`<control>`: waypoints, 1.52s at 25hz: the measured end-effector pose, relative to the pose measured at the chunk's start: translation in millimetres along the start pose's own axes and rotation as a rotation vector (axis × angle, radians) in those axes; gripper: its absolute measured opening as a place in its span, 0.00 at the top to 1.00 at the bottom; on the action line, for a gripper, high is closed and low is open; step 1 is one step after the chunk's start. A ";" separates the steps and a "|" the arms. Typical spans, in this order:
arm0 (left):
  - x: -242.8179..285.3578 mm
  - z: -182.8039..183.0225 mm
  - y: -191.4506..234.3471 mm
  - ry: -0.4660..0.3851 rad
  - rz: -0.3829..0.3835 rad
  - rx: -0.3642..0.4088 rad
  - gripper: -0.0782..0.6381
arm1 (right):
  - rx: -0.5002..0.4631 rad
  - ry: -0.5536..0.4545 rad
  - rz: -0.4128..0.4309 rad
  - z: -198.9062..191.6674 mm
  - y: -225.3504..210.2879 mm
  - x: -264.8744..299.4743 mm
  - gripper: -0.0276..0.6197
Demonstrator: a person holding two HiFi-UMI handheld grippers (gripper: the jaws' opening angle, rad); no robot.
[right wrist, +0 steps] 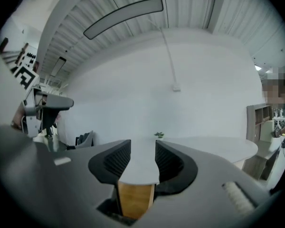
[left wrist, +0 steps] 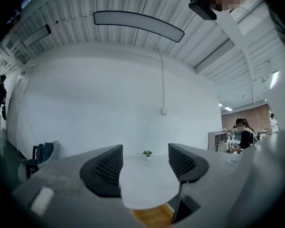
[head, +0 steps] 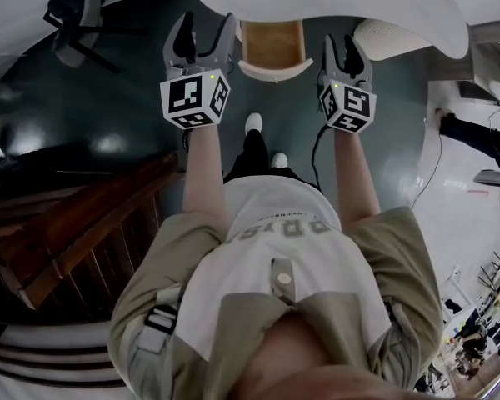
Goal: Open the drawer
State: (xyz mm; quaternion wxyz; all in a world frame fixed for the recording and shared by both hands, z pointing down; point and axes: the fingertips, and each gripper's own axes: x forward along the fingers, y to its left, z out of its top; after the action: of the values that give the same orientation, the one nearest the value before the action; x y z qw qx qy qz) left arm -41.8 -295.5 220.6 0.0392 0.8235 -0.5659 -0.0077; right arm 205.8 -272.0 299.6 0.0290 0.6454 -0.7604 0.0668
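The left gripper's fingers stand well apart with nothing between them. Through the gap the left gripper view shows only the white tabletop and, far across it, a small plant before a white wall. The right gripper's fingers are also apart, though by a narrower gap, and they too hold nothing. Between them shows the near edge of the tabletop, with the wooden drawer below it.

In the head view both grippers are held out level in front of the person, the left gripper and the right gripper side by side. Neither touches anything. The drawer lies between them and just beyond their tips, under the wavy edge of the tabletop. Its wooden inside faces up and a pale front closes its near end. It seems to stand pulled out from under the tabletop, though the steep view makes this hard to tell.

Below the grippers the person's feet stand on a dark floor. A chair stands well off to the left.
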 end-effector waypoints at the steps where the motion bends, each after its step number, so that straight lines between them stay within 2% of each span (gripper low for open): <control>1: 0.6 5.6 -0.7 -0.006 -0.007 -0.001 0.46 | -0.003 -0.019 0.006 13.4 0.7 0.3 0.70; 4: 1.6 22.6 -3.1 -0.021 -0.031 0.000 0.46 | -0.028 -0.076 0.021 52.1 3.3 0.5 0.71; 7: 1.9 38.6 -5.1 -0.033 -0.040 0.032 0.46 | -0.045 -0.111 0.017 81.8 3.3 -2.5 0.72; 12: 0.3 52.8 -2.0 -0.031 -0.033 0.087 0.46 | -0.072 -0.145 0.011 112.6 4.3 -8.4 0.76; 15: -1.7 58.3 2.1 -0.037 -0.019 0.110 0.50 | -0.087 -0.146 0.000 120.6 3.4 -10.2 0.80; 16: -2.4 59.9 3.8 -0.040 -0.012 0.118 0.52 | -0.096 -0.144 -0.008 122.5 2.8 -10.6 0.83; 18: -4.3 62.1 7.5 -0.047 0.005 0.133 0.61 | -0.116 -0.142 -0.022 126.0 2.5 -11.2 0.95; 23: -10.7 60.6 8.0 -0.079 0.025 0.144 0.88 | -0.121 -0.164 -0.008 134.2 5.9 -14.5 0.95; 38: -17.3 79.6 3.2 -0.177 -0.007 0.175 0.88 | -0.137 -0.221 0.004 144.2 15.4 -15.2 0.95</control>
State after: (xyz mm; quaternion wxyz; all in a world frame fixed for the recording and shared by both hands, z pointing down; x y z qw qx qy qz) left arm -55.5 -284.9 140.9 -0.0831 0.8219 -0.5627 -0.0310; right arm 199.2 -274.8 154.0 -0.0113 0.6440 -0.7628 -0.0568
